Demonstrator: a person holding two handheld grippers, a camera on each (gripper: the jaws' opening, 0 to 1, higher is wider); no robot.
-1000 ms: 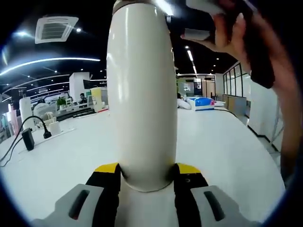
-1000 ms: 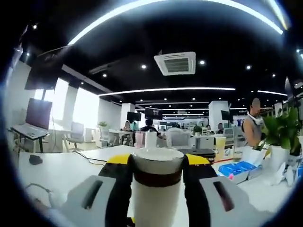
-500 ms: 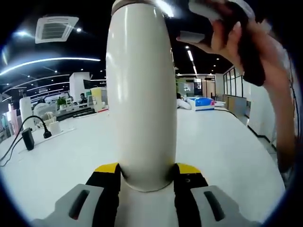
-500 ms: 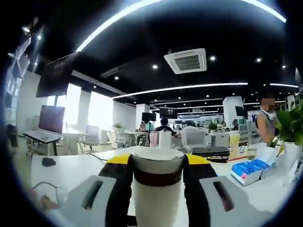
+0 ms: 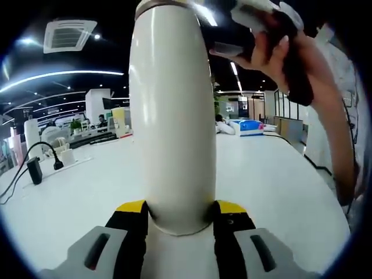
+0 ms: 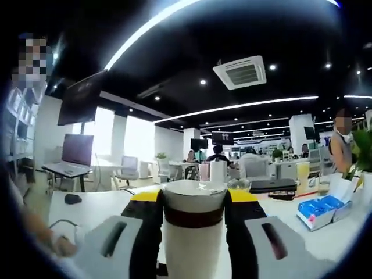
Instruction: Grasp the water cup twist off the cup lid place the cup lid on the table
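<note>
Water cup between left gripper fingers

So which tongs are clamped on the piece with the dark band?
The right tongs, gripping the cup lid with its dark band; the left tongs hold the plain white water cup.

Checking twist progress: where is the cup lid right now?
In the right gripper view the cup lid sits bottom centre, clamped between the right tongs, above the white table.
</note>
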